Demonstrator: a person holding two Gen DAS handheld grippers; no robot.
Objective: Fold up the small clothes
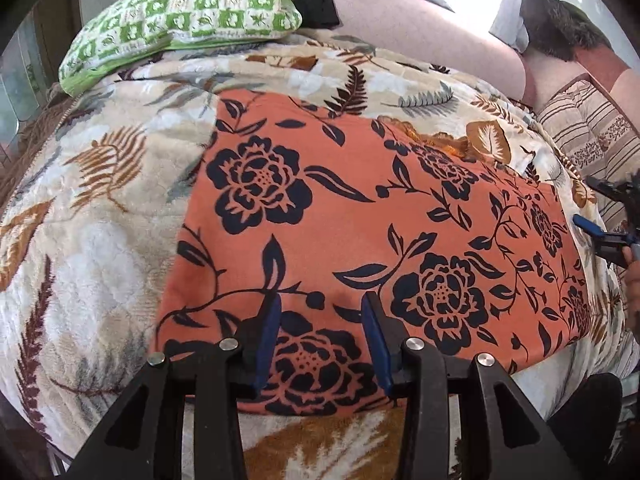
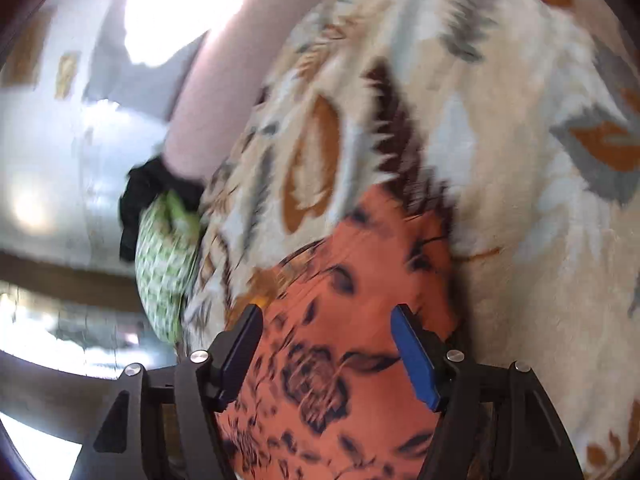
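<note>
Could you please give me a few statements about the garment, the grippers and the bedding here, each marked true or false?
1. The orange floral garment lies spread on the leaf-print blanket. True.
2. The left gripper is shut on the garment. False: its jaws are open.
3. The right gripper is open above the garment. True.
4. The checked pillow is blue. False: it is green and white.

Garment [image 1: 360,220] spread flat on the blanket [image 1: 100,220] covering the bed, pillow [image 1: 180,16] behind it to the left, left tool [image 1: 324,312] over its near edge, right tool [image 1: 600,236] at its right edge
</note>
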